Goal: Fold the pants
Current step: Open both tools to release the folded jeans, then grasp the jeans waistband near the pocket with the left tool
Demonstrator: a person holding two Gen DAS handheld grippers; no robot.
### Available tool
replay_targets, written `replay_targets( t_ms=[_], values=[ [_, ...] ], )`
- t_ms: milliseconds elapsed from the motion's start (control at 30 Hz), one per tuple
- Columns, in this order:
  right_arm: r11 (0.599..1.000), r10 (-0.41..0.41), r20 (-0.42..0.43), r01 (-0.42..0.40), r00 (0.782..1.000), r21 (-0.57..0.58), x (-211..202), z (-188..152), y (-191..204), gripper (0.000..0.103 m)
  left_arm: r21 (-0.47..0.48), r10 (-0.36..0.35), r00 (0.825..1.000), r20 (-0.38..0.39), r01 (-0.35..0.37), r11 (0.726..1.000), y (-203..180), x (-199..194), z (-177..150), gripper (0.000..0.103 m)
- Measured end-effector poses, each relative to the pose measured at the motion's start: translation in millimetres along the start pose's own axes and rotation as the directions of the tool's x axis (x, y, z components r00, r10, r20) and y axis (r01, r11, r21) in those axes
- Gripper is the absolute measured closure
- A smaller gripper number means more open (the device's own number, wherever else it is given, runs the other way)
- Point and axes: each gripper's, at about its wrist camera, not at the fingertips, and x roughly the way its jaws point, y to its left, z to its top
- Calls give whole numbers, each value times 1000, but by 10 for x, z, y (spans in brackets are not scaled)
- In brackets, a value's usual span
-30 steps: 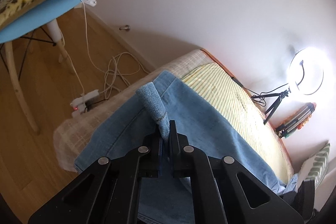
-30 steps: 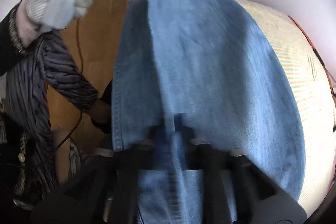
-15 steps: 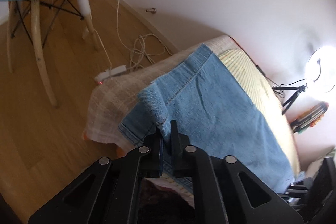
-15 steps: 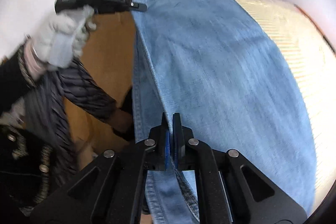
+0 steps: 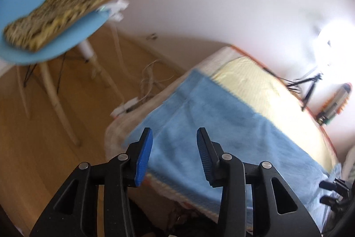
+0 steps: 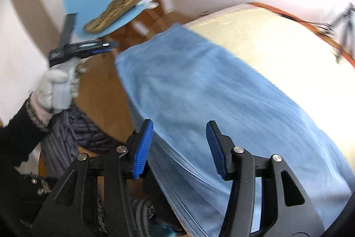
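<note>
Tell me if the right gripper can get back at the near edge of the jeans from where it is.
Probably yes. The right gripper has just been opening; its jaws stand apart with nothing between them, and the jeans lie flat on the bed just ahead, nothing blocking.

- The left wrist camera is riding behind the left gripper [image 5: 174, 153], looking steeply down along its fingers, close above the bed's near corner, facing the wall at 12 o'clock.
- The right wrist camera is sitting behind the right gripper [image 6: 179, 149], also tilted down, close over the bed.
- Both views are sharing the pants [image 5: 221, 126] [image 6: 210, 92], the blue chair [image 5: 55, 41] [image 6: 99, 8] at 10 o'clock, and the straw mat [image 5: 255, 86] [image 6: 277, 41].
- The right view is also catching the left gripper [image 6: 106, 47] at 9 o'clock.
</note>
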Motion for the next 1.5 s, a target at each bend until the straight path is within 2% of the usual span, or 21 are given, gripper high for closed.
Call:
replay_targets(
  t_ms=[100, 167, 233, 367, 500, 567, 633, 733, 800, 833, 867, 967, 1033, 1100, 1133, 1200, 1233, 1300, 1367, 1433, 1500],
  values=[
    [993, -82, 33, 79, 996, 90, -196, -140, -155, 47, 57, -87, 996, -4, 88, 995, -289, -47, 54, 63],
    [982, -132, 48, 124, 990, 142, -353, -225, -275, 47, 86, -159, 987, -31, 161, 983, -511, -27, 87, 62],
    [967, -180, 63, 165, 982, 194, -494, -323, -379, 47, 98, -244, 968, -67, 249, 963, -766, 32, 97, 58],
    [925, -261, 78, 227, 962, 304, -809, -484, -658, 47, 142, -341, 930, -137, 359, 922, -1257, 162, 58, 58],
    [868, -332, 90, 267, 939, 418, -1118, -725, -916, 47, 214, -415, 880, -230, 462, 861, -1880, 280, -63, 58],
    [838, -366, 83, 290, 927, 463, -1243, -860, -1021, 47, 248, -446, 850, -281, 514, 821, -2203, 322, -157, 58],
    [803, -413, 76, 323, 908, 501, -1387, -1015, -1141, 47, 271, -475, 813, -336, 567, 778, -2557, 383, -280, 53],
    [754, -459, 55, 356, 887, 552, -1558, -1214, -1326, 46, 303, -488, 774, -403, 616, 727, -3015, 437, -449, 53],
    [734, -469, 44, 362, 882, 575, -1682, -1340, -1441, 46, 309, -502, 737, -452, 657, 687, -3302, 468, -577, 53],
    [725, -475, 38, 367, 879, 582, -1722, -1382, -1474, 46, 292, -519, 705, -484, 689, 663, -3469, 495, -651, 53],
    [715, -484, 33, 373, 875, 592, -1769, -1423, -1507, 46, 281, -529, 684, -502, 708, 648, -3571, 487, -716, 53],
    [694, -499, 38, 373, 866, 617, -1909, -1550, -1613, 46, 287, -536, 656, -531, 735, 614, -3941, 496, -881, 53],
    [692, -490, 55, 350, 870, 631, -1986, -1645, -1671, 46, 281, -535, 630, -562, 754, 594, -4169, 531, -981, 53],
    [685, -488, 58, 341, 871, 644, -2060, -1746, -1728, 46, 269, -526, 596, -606, 777, 570, -4411, 564, -1102, 53],
    [675, -502, 53, 352, 863, 648, -2092, -1781, -1747, 46, 265, -522, 586, -620, 782, 564, -4487, 579, -1145, 53],
    [649, -547, 35, 397, 836, 649, -2143, -1840, -1753, 46, 250, -513, 551, -658, 802, 542, -4739, 632, -1267, 51],
    [633, -572, 24, 422, 820, 649, -2173, -1885, -1763, 46, 247, -503, 539, -676, 809, 534, -4848, 656, -1326, 46],
    [604, -598, 11, 441, 802, 664, -2230, -1970, -1797, 46, 240, -488, 520, -701, 816, 525, -5058, 716, -1427, 44],
    [580, -595, 14, 417, 804, 700, -2310, -2096, -1871, 46, 227, -472, 495, -729, 826, 516, -5292, 801, -1557, 42],
    [550, -596, 22, 388, 803, 740, -2399, -2219, -1950, 46, 206, -456, 478, -751, 825, 526, -5454, 913, -1653, 42],
    [528, -608, 30, 375, 794, 761, -2499, -2319, -1978, 46, 154, -440, 442, -782, 821, 550, -5599, 1061, -1746, 42]
  ],
)
